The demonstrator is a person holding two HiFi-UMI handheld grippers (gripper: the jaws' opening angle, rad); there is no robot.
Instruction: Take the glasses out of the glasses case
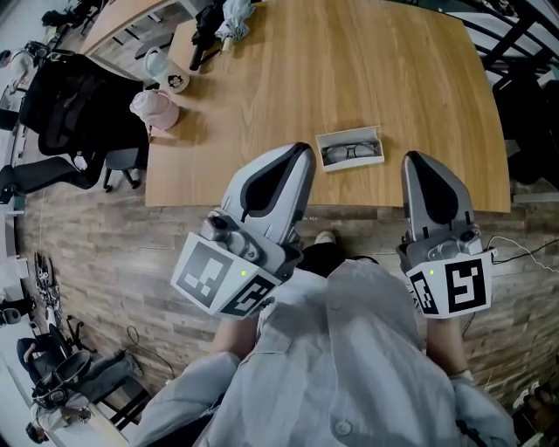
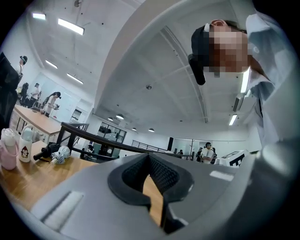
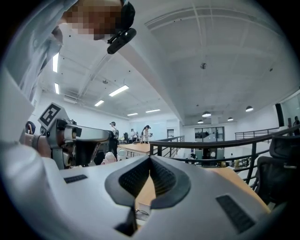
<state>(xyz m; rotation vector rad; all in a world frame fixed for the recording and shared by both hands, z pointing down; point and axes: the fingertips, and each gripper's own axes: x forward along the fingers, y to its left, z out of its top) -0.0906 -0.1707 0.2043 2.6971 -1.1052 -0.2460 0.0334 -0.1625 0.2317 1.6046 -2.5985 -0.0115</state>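
Note:
An open white glasses case (image 1: 350,147) lies near the front edge of the wooden table (image 1: 349,70), with black-framed glasses (image 1: 349,152) inside it. My left gripper (image 1: 301,151) is just left of the case, its jaws shut with nothing between them. My right gripper (image 1: 415,160) is just right of the case, also shut and empty. In the left gripper view the left gripper (image 2: 149,156) has its tips meeting, with bare wood showing in the gap below them. In the right gripper view a corner of the case (image 3: 142,212) shows below the closed tips of the right gripper (image 3: 150,158).
At the table's far left corner stand a pink bottle (image 1: 155,108), a white bottle (image 1: 163,68) and a folded umbrella (image 1: 218,26). Black office chairs (image 1: 70,113) stand left of the table. The person's body is close against the table's front edge (image 1: 349,208).

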